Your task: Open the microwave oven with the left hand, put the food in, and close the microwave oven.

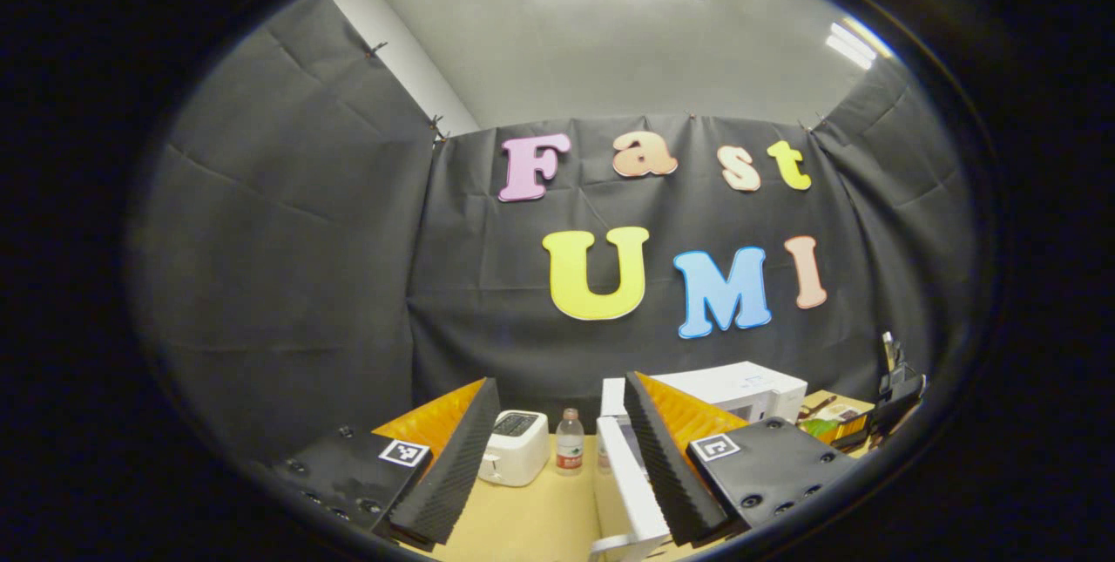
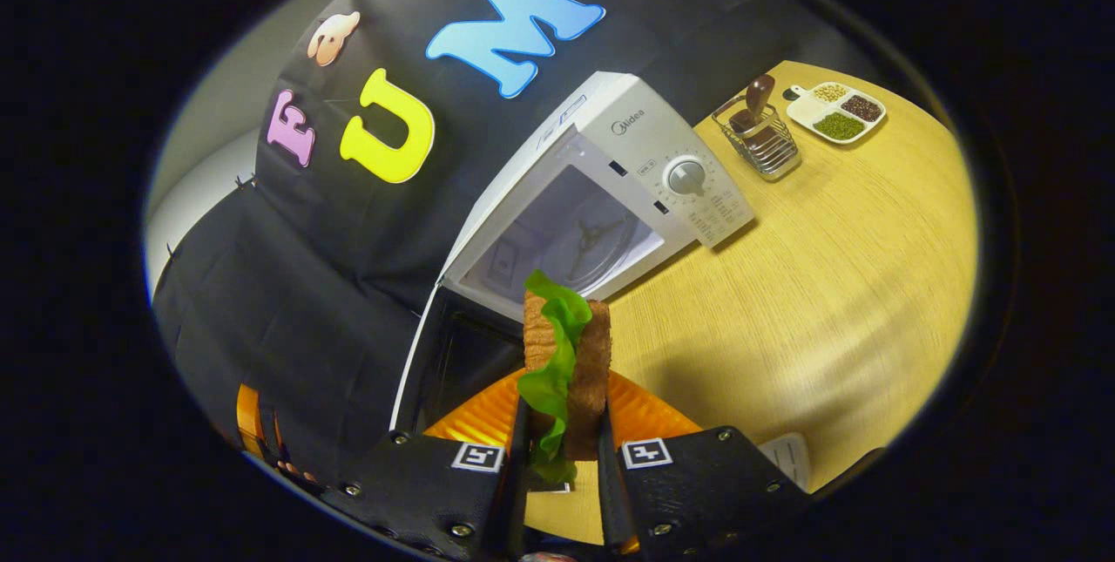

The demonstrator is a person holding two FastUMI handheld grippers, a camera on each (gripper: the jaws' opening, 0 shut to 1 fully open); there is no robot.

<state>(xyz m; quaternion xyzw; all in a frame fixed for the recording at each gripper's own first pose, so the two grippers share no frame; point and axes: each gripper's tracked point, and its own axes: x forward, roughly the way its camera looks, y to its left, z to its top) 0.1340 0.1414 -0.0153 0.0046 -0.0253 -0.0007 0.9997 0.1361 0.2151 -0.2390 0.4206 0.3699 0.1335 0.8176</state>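
Observation:
The white microwave point(image 2: 610, 187) stands on the wooden table with its door point(image 2: 466, 362) swung wide open to the left; the glass turntable point(image 2: 592, 240) shows inside. My right gripper point(image 2: 564, 412) is shut on a sandwich point(image 2: 566, 344) of brown bread and green lettuce, held upright in front of the open cavity. In the left gripper view my left gripper point(image 1: 557, 386) is open with nothing between its fingers. The white edge of the open door point(image 1: 623, 484) stands just inside its right finger, and the microwave body point(image 1: 740, 388) lies behind it.
A white toaster point(image 1: 516, 447) and a small water bottle point(image 1: 570, 442) stand on the table point(image 1: 531, 518) beyond the left gripper. Right of the microwave are a wire basket point(image 2: 758, 139) holding a brown item and a white tray point(image 2: 836, 113) of grains. Open tabletop point(image 2: 827, 283) lies to the right.

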